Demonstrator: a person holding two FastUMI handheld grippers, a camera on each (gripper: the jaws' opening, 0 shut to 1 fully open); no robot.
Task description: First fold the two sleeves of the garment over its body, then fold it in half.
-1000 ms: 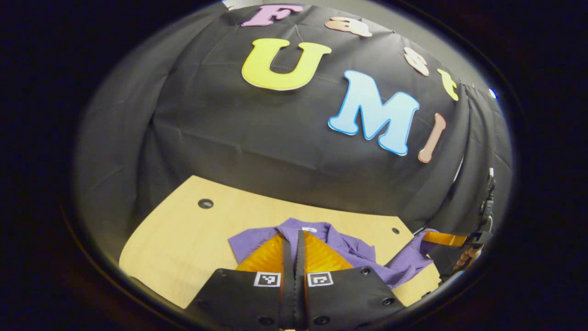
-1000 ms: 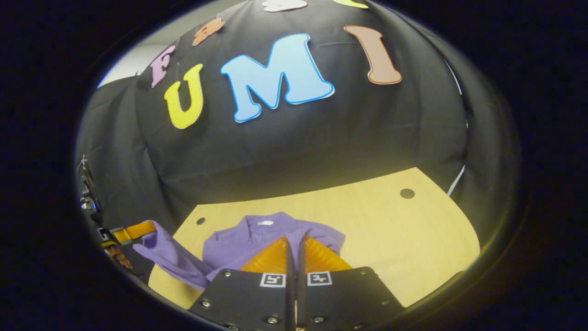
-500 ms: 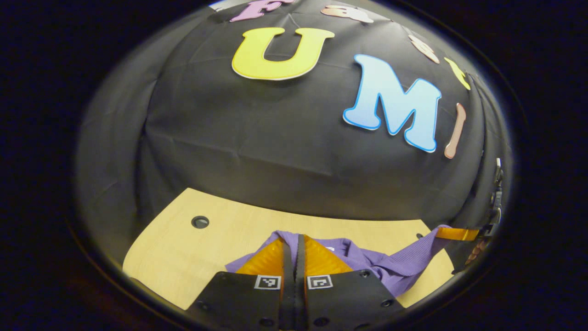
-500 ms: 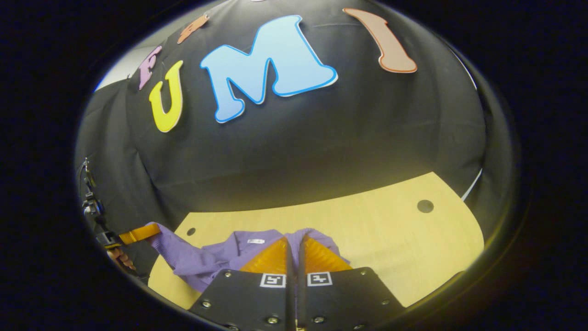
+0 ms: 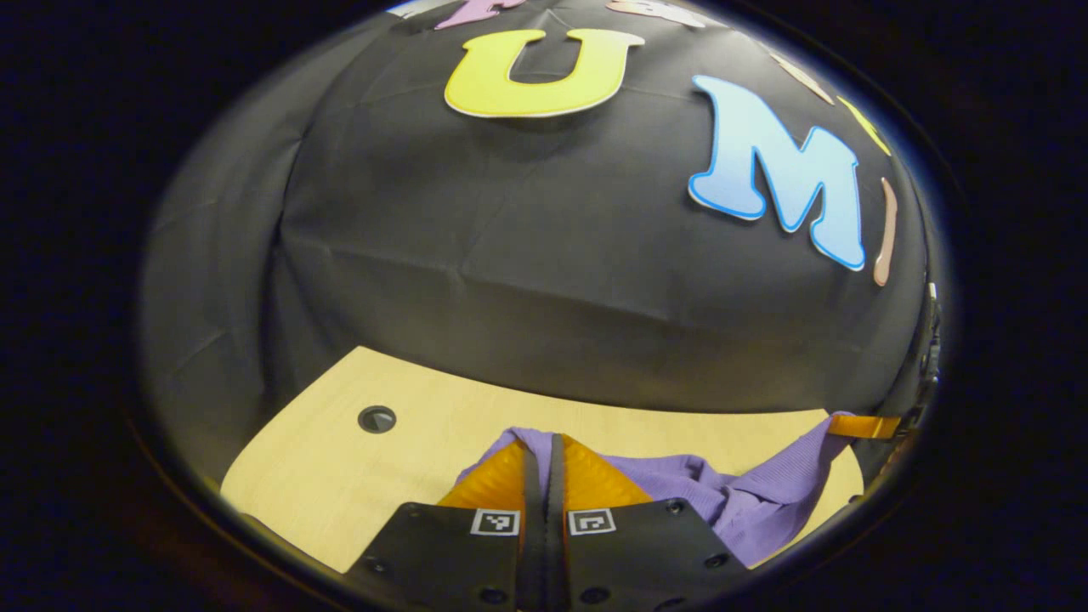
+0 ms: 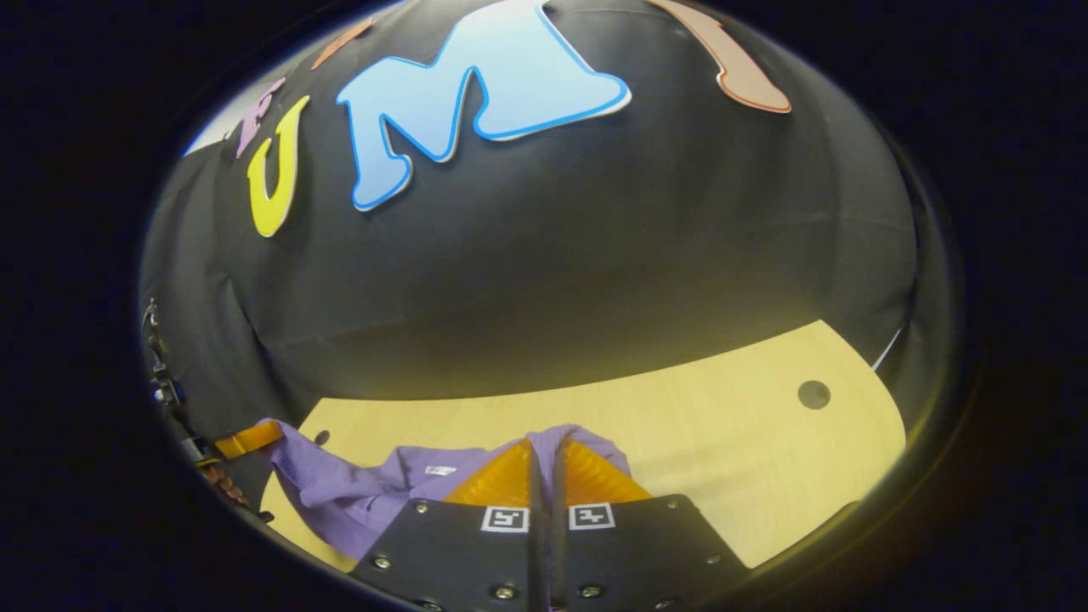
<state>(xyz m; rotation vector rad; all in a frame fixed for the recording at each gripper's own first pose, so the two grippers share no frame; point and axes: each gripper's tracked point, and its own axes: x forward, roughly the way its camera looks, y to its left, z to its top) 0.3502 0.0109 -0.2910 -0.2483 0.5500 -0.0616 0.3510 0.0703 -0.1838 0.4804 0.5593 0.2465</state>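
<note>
Folding in half: step in hand | left gripper (image 5: 545, 450) and right gripper (image 6: 545, 455) clamped on purple garment (image 5: 756, 501), lifted above table (image 5: 340, 467) | next: carry toward collar, lay down, release.

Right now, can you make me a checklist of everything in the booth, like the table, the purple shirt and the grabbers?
Surface: pale wooden table with round holes.
Job's things: purple garment, bunched, lifted at both near corners, not flat.
Clutter: nothing seen.
Grippers: left gripper fingers closed on a purple edge; right gripper fingers closed on the other purple edge. Each also appears far off in the other's view, cloth stretched to it.
Cables: nothing clearly seen.
Surroundings: black cloth wall behind the table.
</note>
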